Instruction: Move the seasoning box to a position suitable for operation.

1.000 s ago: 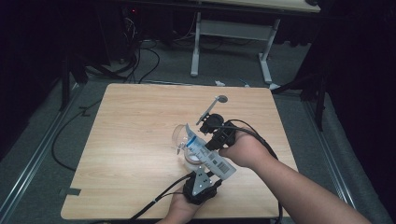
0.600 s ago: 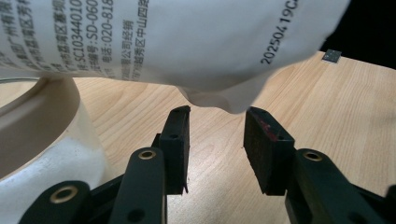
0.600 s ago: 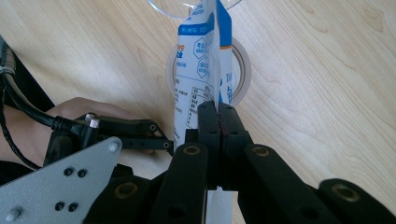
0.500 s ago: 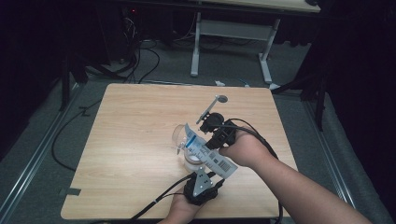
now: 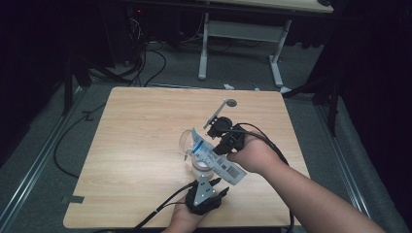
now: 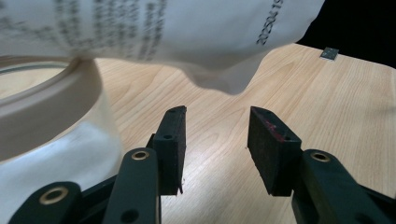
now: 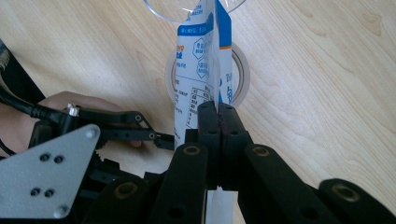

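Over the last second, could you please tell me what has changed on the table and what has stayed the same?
The left hand-held gripper has just been opening its jaws; nothing sits between them, and the white cup stands beside them. Nothing else visibly moved. The right hand-held gripper stays clamped on the printed sachet, held tilted over the clear cup, and the table looks as before.

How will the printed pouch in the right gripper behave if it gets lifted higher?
Probably floppy: the pouch sags and creases past the right gripper, which is pinched shut on it. It looks thin and light. It may drag on the clear jar it leans over.
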Motion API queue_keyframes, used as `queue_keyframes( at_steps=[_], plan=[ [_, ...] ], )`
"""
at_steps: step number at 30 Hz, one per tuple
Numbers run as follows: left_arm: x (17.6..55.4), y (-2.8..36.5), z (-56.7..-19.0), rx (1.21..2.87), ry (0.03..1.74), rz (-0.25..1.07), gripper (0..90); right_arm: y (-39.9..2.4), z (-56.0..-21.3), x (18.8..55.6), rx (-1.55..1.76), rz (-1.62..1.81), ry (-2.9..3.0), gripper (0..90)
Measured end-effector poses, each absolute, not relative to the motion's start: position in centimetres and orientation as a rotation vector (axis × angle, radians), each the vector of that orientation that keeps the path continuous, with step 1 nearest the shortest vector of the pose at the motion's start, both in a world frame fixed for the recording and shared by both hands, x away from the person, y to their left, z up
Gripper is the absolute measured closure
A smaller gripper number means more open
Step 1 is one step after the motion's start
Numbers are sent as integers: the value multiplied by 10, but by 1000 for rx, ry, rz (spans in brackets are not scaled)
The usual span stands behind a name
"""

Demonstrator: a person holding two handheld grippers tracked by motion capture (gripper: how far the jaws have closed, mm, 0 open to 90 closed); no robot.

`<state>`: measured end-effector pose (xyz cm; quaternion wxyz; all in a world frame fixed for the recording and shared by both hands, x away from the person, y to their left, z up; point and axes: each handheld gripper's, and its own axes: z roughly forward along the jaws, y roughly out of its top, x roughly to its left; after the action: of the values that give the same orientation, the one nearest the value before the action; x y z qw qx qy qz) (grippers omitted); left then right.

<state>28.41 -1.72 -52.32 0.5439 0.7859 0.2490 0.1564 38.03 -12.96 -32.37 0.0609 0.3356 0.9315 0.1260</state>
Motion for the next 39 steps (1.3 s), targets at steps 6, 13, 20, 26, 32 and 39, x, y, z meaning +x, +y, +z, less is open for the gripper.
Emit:
queue_keyframes(
  at_steps=[6, 13, 20, 26, 32, 39],
  plan=[
    [282, -4, -525, 1876, 583, 392, 572, -130, -323, 380, 1016, 376, 2812, 900],
    [286, 29, -523, 1882, 623, 416, 566, -132, -322, 379, 1019, 384, 2813, 900],
    [295, 76, -523, 1893, 684, 494, 557, -133, -322, 379, 1024, 389, 2813, 900],
    [302, 116, -527, 1881, 779, 526, 557, -133, -324, 379, 1020, 389, 2815, 900],
    [305, 140, -525, 1837, 842, 555, 557, -134, -324, 379, 1015, 389, 2812, 900],
    [308, 154, -525, 1813, 878, 568, 555, -145, -324, 382, 1048, 393, 2792, 900]
  ],
)
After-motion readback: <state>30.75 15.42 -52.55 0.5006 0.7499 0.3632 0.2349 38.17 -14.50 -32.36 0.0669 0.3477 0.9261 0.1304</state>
